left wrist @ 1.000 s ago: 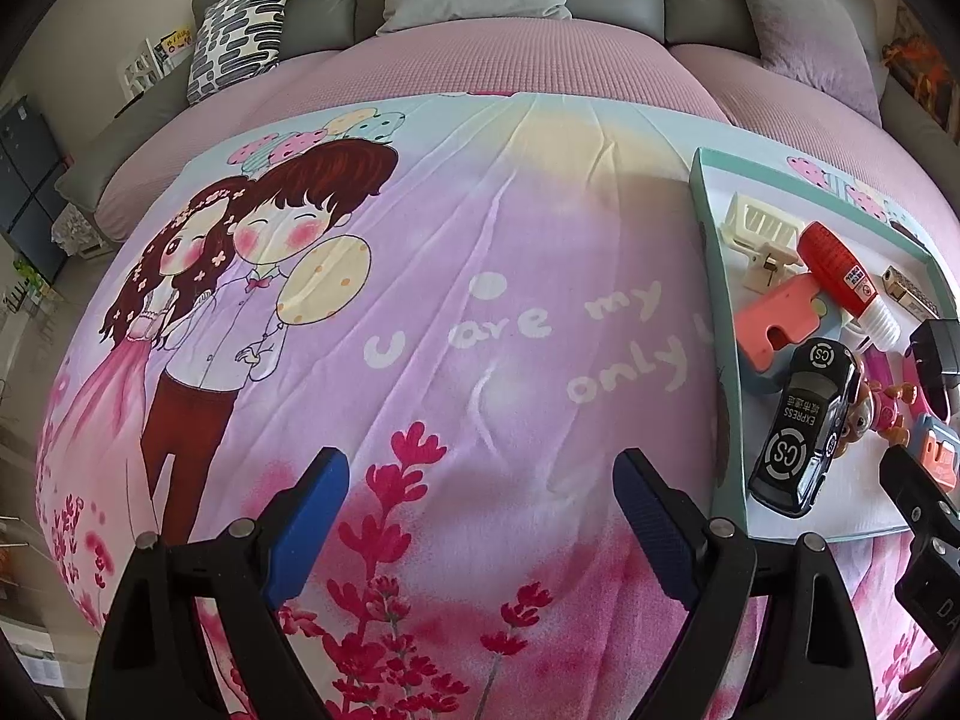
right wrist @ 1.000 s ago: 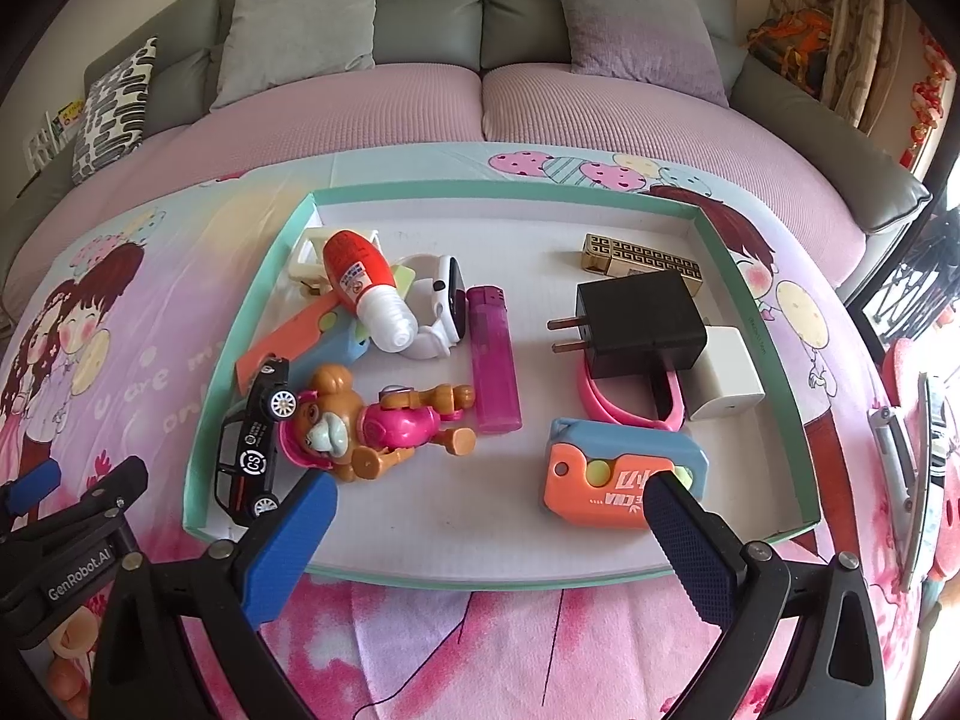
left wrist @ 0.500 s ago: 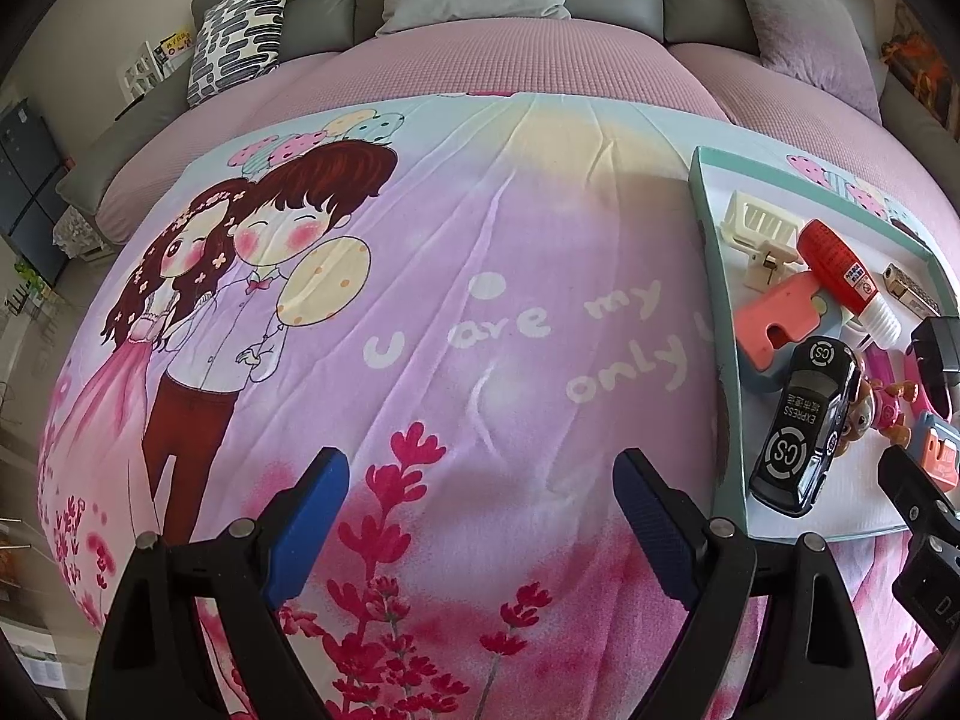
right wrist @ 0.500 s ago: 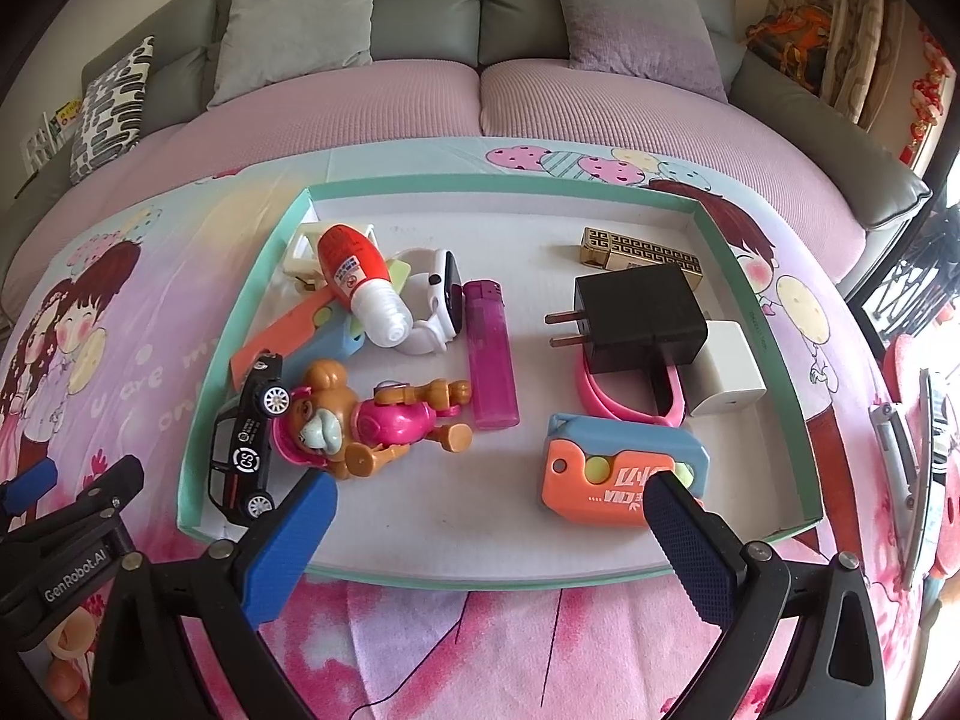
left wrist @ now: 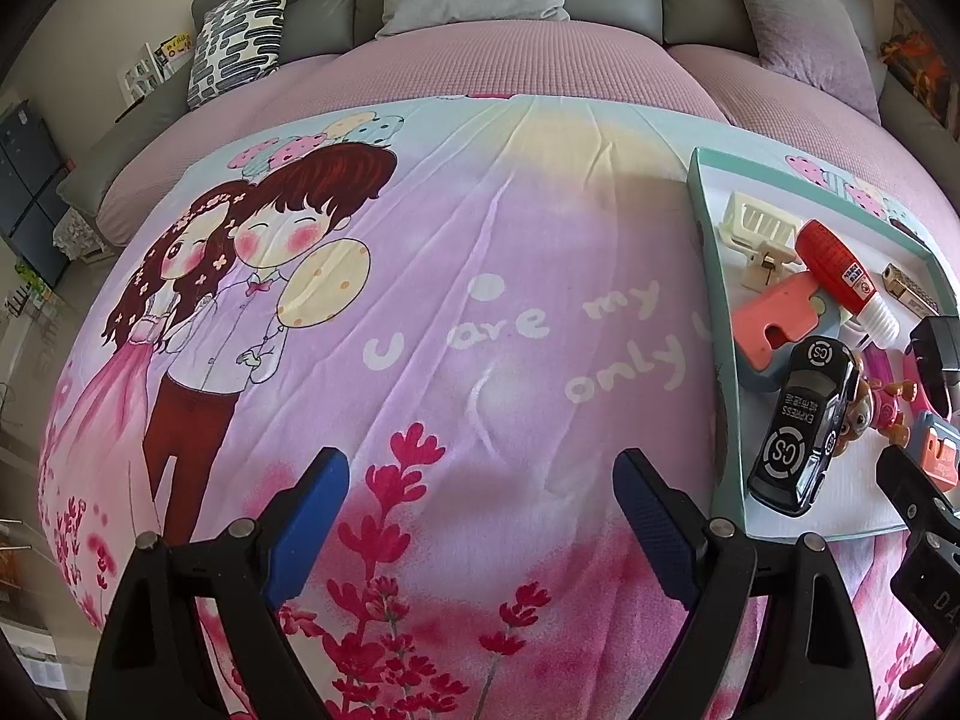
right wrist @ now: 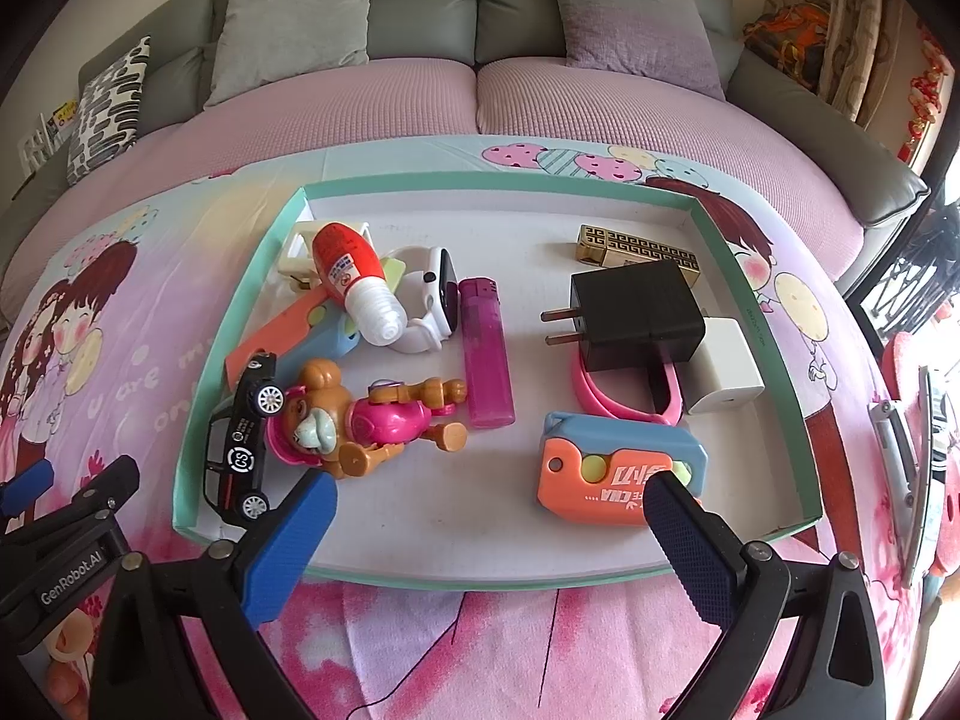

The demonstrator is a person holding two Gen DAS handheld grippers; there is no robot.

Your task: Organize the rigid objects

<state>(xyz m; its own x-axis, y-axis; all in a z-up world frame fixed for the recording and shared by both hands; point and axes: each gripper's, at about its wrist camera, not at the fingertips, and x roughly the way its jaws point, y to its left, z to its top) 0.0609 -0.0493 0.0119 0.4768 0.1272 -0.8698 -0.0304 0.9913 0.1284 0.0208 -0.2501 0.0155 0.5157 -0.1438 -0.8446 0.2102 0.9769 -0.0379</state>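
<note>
— Toys and gadgets, where do they sit for you?

— All in the shallow tray point(right wrist: 240, 324) with the teal rim, resting on the cartoon blanket point(left wrist: 480, 276) spread before the grey sofa point(right wrist: 480, 6). My left gripper point(left wrist: 480, 480) hangs over bare blanket well to the left of the tray, its blue pads spread wide with nothing between them.

— And going across the tray?

— At the left wall a black toy car point(right wrist: 240, 438) lies tipped on its side, touching the brown puppy figure point(right wrist: 354, 420) in its pink outfit. Behind them an orange-and-blue block point(right wrist: 288, 330) lies under a red bottle point(right wrist: 354, 282) with a white cap, and a cream clip point(right wrist: 297, 246) sits in the far left corner. A white smartwatch point(right wrist: 432, 294) is just beside the bottle, then a pink lighter point(right wrist: 486, 354) lies lengthwise.

— The right half?

— A gold lighter point(right wrist: 636, 246) at the back, a black plug point(right wrist: 636, 315) in front of it resting on a pink band point(right wrist: 600, 399), and a white cube charger point(right wrist: 726, 369) touching the plug's right side. Nearest me is an orange-and-blue toy knife point(right wrist: 618, 468).

— Your right fingers?

— My right gripper point(right wrist: 480, 504) stands wide apart above the tray's near edge, gripping nothing; its right pad overlaps the toy knife in view, though I cannot tell whether they touch.
</note>
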